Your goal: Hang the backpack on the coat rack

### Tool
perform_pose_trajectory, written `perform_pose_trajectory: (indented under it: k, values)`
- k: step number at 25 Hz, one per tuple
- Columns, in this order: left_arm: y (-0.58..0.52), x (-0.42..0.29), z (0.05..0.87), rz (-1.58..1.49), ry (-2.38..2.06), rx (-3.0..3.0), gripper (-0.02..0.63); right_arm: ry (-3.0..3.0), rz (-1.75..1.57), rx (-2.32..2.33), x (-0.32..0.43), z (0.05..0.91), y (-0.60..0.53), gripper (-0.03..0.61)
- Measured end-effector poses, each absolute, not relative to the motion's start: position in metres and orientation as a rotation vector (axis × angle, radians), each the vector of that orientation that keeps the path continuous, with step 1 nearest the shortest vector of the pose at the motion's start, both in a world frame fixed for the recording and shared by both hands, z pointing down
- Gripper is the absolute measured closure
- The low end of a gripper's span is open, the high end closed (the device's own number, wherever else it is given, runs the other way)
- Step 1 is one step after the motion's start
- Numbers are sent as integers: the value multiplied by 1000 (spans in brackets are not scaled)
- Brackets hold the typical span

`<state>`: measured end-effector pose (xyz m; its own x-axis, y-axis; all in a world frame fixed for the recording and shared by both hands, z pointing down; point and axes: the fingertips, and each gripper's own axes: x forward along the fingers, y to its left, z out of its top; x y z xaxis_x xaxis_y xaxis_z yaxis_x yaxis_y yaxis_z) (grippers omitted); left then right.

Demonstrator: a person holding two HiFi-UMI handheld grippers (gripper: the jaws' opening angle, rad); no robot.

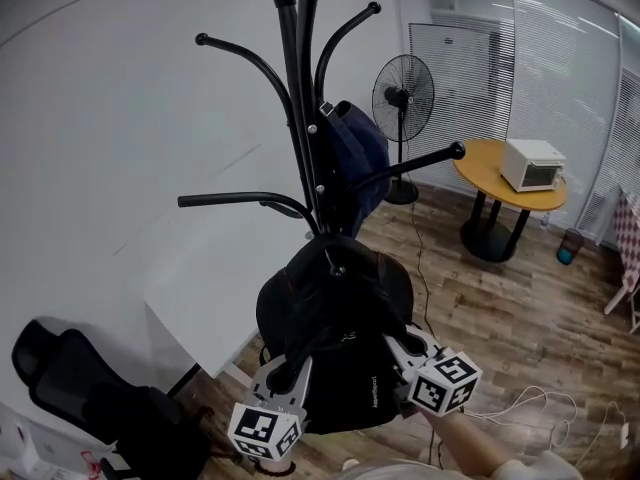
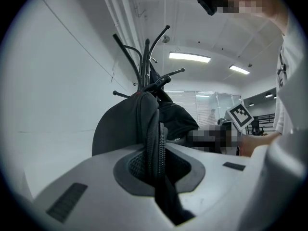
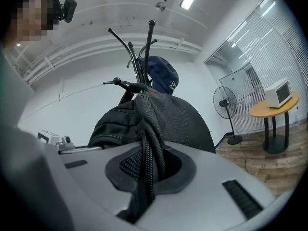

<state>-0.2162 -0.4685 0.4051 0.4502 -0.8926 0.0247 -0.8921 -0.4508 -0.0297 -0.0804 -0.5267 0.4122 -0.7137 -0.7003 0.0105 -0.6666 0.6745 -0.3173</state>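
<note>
The left tongs (image 2: 156, 163) and right tongs (image 3: 147, 163) are each clamped nearly shut on a zippered fold of the black backpack (image 1: 335, 318), one on either side, so the weight is shared and the top faces the coat rack (image 1: 298, 118); the backpack is held up against the pole, just under the lower hooks (whether its loop has caught one I cannot tell); a navy bag (image 1: 355, 153) already hangs higher up, so a free arm is likely the target.
</note>
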Motion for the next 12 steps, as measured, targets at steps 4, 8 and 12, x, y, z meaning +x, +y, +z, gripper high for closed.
perform_pose_trajectory:
  k: [4, 8, 12]
  values:
    - [-474, -219, 413, -61, 1654, -2672, 578, 2763, -477, -1138, -83, 421, -530, 548]
    - [-480, -219, 423, -65, 1644, -2677, 578, 2755, -491, -1151, -84, 430, -535, 548]
    - [-485, -221, 430, -67, 1638, -2667, 578, 2754, -482, -1165, -86, 436, -539, 548]
